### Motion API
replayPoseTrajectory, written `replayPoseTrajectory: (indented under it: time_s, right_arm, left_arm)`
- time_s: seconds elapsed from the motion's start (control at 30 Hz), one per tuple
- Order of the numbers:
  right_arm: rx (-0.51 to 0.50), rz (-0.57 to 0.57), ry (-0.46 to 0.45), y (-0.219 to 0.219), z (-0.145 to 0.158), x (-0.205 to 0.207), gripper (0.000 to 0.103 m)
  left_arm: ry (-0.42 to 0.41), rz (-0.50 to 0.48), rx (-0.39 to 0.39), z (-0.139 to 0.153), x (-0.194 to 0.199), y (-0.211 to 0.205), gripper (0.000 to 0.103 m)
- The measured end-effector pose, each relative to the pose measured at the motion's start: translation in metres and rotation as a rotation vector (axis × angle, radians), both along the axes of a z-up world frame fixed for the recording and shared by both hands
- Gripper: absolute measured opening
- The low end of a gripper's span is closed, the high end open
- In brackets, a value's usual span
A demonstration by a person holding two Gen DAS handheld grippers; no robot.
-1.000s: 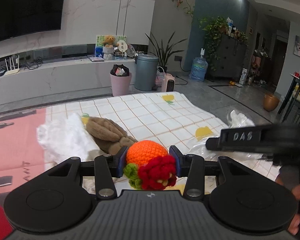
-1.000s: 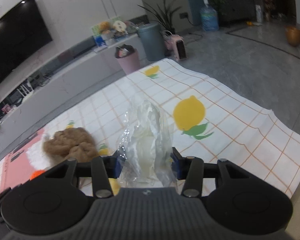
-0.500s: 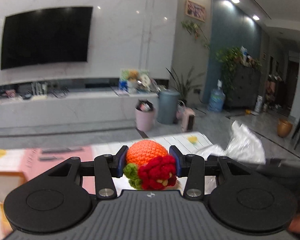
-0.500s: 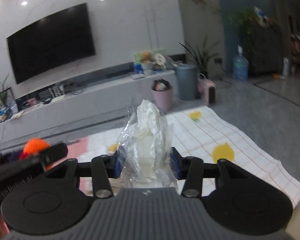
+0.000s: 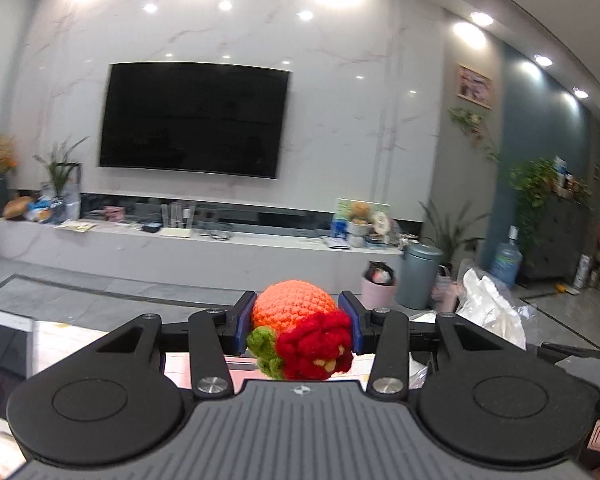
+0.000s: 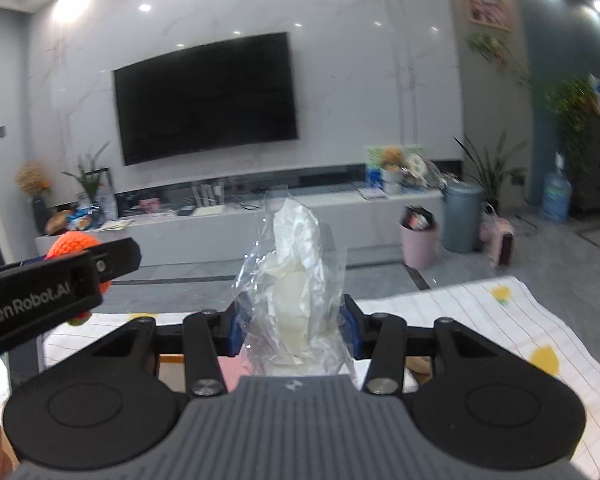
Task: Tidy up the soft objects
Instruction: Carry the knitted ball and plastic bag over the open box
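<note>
My left gripper [image 5: 298,322] is shut on a crocheted toy [image 5: 296,328], an orange ball with a red flower and green leaves, held well above the table. The right gripper [image 6: 290,322] is shut on a clear plastic bag [image 6: 296,280] with white soft stuff inside, its top sticking up between the pads. In the right wrist view the left gripper [image 6: 56,284] shows at the left edge with the orange toy [image 6: 74,246] in it. The bag [image 5: 488,306] appears at the right of the left wrist view.
A white checked cloth with lemon prints [image 6: 520,332] covers the table below. A pink mat [image 5: 208,364] lies under the left gripper. Far off stand a TV [image 5: 196,120], a long low cabinet [image 5: 180,252], a pink bin [image 6: 418,242] and a grey bin [image 6: 462,216].
Both grippers rose and tipped up from the table toward the TV wall, each keeping its grip. The brown plush and white wad on the cloth dropped out of view.
</note>
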State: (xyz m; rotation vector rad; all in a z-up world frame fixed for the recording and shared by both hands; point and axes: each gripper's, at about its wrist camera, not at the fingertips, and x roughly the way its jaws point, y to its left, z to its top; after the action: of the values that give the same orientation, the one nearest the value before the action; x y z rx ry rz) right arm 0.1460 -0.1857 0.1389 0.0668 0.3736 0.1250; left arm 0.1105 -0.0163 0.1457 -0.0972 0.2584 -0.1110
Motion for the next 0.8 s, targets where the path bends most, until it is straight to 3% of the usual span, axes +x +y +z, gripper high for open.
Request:
replayPoseTrajectory:
  time_s: [0.2,0.43,0.63,0.8]
  right_arm:
    - [0.002,0.105,0.013,0.078,0.002,0.006,0.046]
    - [-0.012,0.228,0.069,0.155,-0.035,0.026,0.046]
    - [-0.019,0.277,0.179,0.174,-0.081,0.072,0.046]
    - [-0.037,0.358,0.302,0.173,-0.116,0.107,0.046]
  left_arm:
    - [0.007,0.121,-0.018,-0.006,-0.002,0.054,0.050]
    - [0.073,0.199,-0.051,-0.040,0.018,0.111,0.050]
    - [0.169,0.199,-0.060,-0.083,0.053,0.139,0.050]
    - [0.279,0.214,-0.016,-0.122,0.070,0.153,0.050]
